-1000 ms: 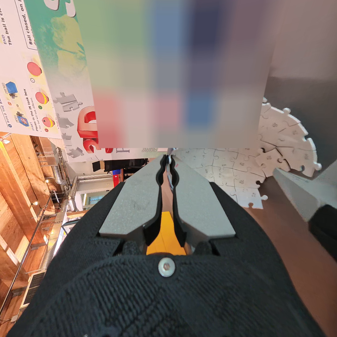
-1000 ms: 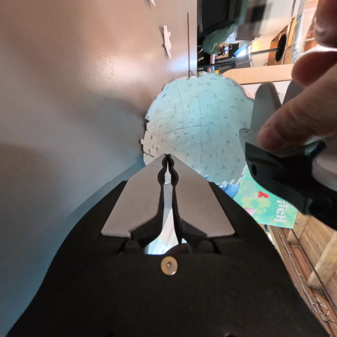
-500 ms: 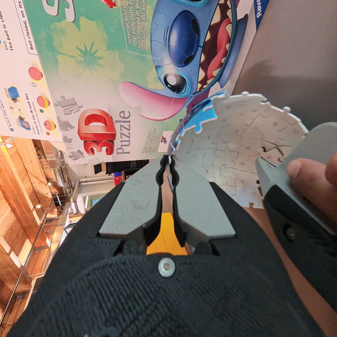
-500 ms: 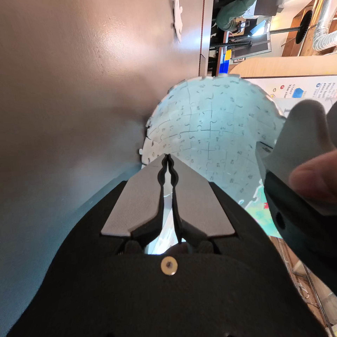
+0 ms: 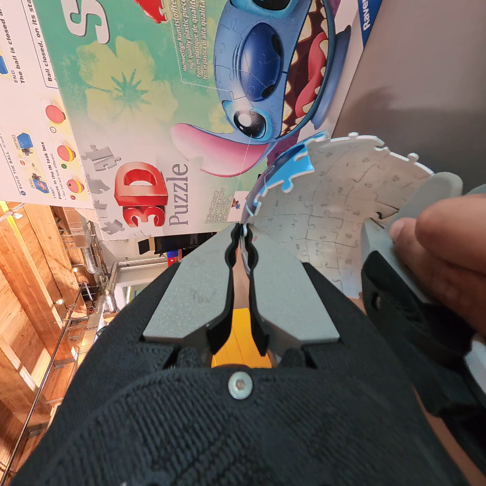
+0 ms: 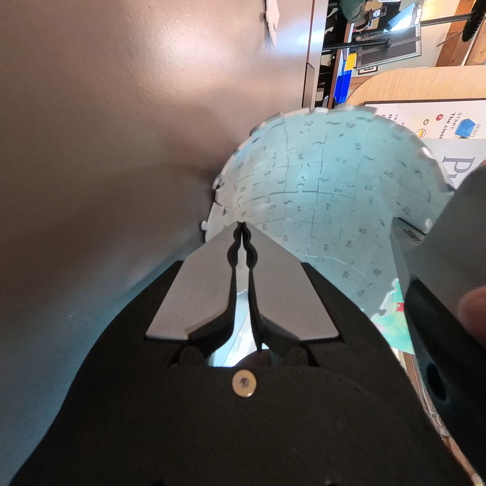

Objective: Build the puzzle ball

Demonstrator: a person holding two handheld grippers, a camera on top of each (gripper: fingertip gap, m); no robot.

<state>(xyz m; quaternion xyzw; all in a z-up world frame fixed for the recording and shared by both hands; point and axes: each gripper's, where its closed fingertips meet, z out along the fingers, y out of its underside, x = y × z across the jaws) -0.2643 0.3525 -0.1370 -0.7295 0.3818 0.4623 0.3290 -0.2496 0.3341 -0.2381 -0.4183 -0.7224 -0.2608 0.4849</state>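
The puzzle ball is a half-built curved shell (image 5: 328,210), white inside with blue printed pieces at its rim. My left gripper (image 5: 240,227) is shut on the shell's rim, and a piece edge shows between its fingers. In the right wrist view the shell (image 6: 328,197) fills the middle, its numbered white inside facing me. My right gripper (image 6: 242,223) is shut on the opposite rim. The right gripper's grey fingers (image 5: 378,252) show at the shell's edge with a person's finger on them. The left gripper's fingers (image 6: 447,236) show at the right.
The colourful puzzle box (image 5: 157,105) lies just behind the shell, and part of it shows under the shell (image 6: 394,315). A white instruction sheet (image 5: 26,131) lies beside the box. The grey table (image 6: 105,131) carries a loose white piece (image 6: 271,10) far off. About 10 cm separates my left fingertips from my right.
The shell has swung up and in between the two grippers. The right gripper has moved much closer in the left wrist view. Both grippers have stayed shut.
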